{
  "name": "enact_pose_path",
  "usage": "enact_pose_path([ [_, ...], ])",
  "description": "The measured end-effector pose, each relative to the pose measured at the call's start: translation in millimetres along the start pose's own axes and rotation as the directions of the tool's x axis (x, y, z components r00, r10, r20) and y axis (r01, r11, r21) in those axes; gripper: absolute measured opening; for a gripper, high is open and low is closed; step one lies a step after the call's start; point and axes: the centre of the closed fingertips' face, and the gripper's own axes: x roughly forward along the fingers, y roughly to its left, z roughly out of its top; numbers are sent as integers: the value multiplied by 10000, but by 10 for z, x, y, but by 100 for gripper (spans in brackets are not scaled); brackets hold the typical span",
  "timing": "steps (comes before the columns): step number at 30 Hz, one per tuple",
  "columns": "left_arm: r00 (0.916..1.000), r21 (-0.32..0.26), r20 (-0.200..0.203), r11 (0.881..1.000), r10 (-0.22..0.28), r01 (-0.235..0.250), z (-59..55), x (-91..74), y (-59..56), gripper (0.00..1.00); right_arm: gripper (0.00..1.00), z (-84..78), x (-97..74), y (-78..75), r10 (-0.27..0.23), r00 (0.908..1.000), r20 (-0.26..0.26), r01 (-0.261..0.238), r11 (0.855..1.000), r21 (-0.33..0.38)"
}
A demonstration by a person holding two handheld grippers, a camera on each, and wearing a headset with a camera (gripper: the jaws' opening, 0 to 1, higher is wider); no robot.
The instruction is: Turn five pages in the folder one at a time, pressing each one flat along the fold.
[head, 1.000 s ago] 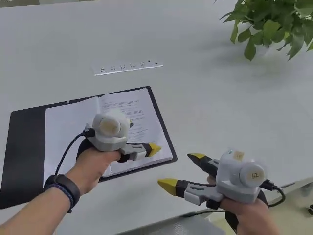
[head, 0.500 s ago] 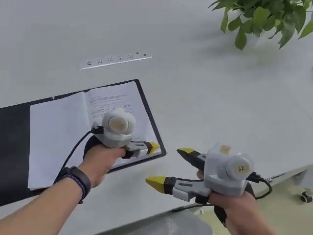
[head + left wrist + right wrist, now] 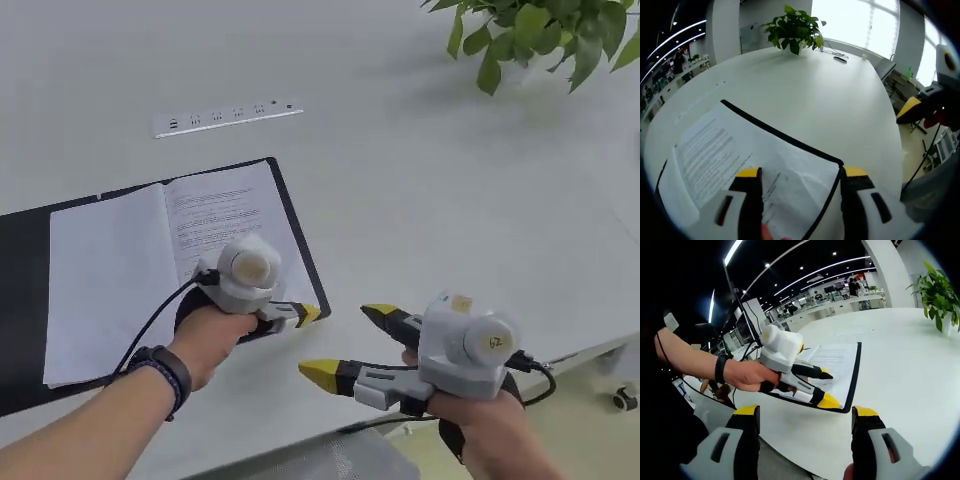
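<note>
The open folder (image 3: 20,300) lies on the white table at the left, black cover under white printed pages (image 3: 215,225). My left gripper (image 3: 300,315) hovers at the folder's near right corner, jaws open. In the left gripper view that gripper (image 3: 802,173) straddles the corner, with the right page (image 3: 730,145) and black edge (image 3: 790,142) between the yellow tips. I cannot tell if it touches the paper. My right gripper (image 3: 350,342) is open over bare table right of the folder. Its own view has the right gripper (image 3: 805,411) facing the left gripper (image 3: 829,387) and folder (image 3: 855,375).
A white power strip (image 3: 228,117) is set into the table (image 3: 450,180) beyond the folder. A green potted plant (image 3: 540,35) stands at the far right. The table's near edge runs just below both hands. Office desks and people sit far off.
The head camera has shifted, so the folder sits further left in view. My left gripper has slid toward the folder's near right corner. The right gripper has hardly moved.
</note>
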Motion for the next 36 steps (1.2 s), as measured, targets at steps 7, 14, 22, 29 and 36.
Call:
enact_pose_path([
  [7,10000,252,-61,9997,-43,45,-23,8,18,57,73,-17,37,-8,80,9999,-67,-79,10000,53],
  [14,9999,184,64,9998,-119,118,-23,3,31,56,72,-9,104,-58,126,9998,-170,-126,9999,-15],
  [22,9992,-73,214,9994,-329,331,-18,-19,25,56,70,40,217,-201,197,9994,-268,-199,9998,-58],
  [29,9987,-207,262,9988,-446,452,-10,-23,15,58,68,56,336,-228,383,9986,-366,-384,9993,-8],
  [36,9980,-564,396,9971,-493,515,-12,-52,43,55,68,92,476,-241,603,9972,-447,-604,9982,-24],
])
